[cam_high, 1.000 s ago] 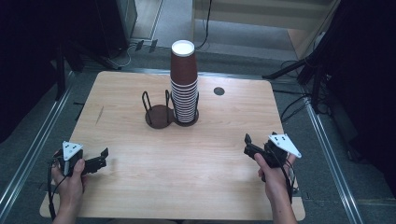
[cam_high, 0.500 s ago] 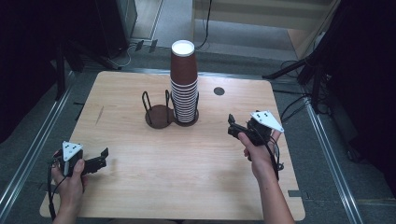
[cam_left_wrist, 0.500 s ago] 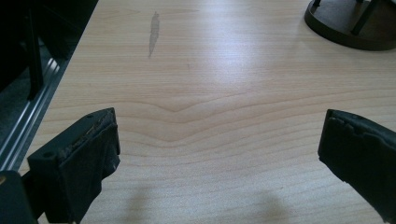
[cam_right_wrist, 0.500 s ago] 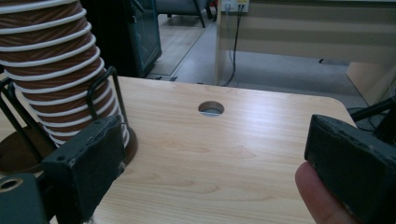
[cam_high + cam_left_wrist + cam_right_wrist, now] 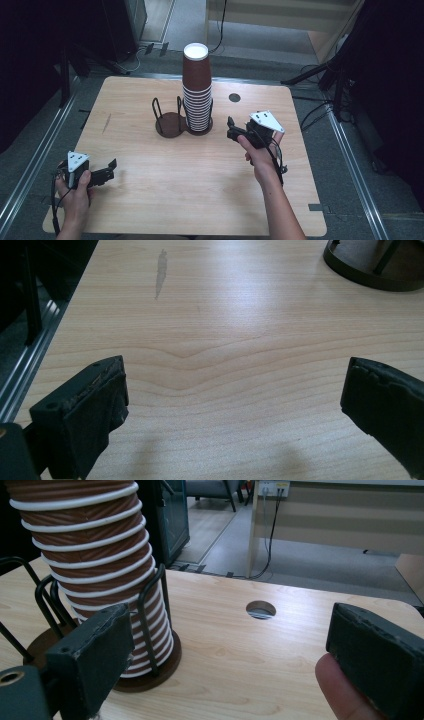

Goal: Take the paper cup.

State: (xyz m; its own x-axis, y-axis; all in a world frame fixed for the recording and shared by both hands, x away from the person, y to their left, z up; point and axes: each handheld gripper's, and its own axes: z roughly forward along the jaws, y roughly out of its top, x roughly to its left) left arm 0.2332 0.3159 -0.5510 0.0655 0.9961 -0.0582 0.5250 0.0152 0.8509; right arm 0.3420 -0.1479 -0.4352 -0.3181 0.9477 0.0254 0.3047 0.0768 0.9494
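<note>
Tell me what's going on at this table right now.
A person sits at a wooden table with a two-jaw gripper in each hand. The right gripper is held open beside a tall stack of brown paper cups standing upside down in a black wire holder, close to it but not touching. The holder's other ring sits empty. The left gripper rests open near the table's front left corner, gripping nothing. No cup has been taken off the stack yet.

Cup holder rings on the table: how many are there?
2: an empty holder ring at the left, and beside it a second ring holding the cup stack.
</note>
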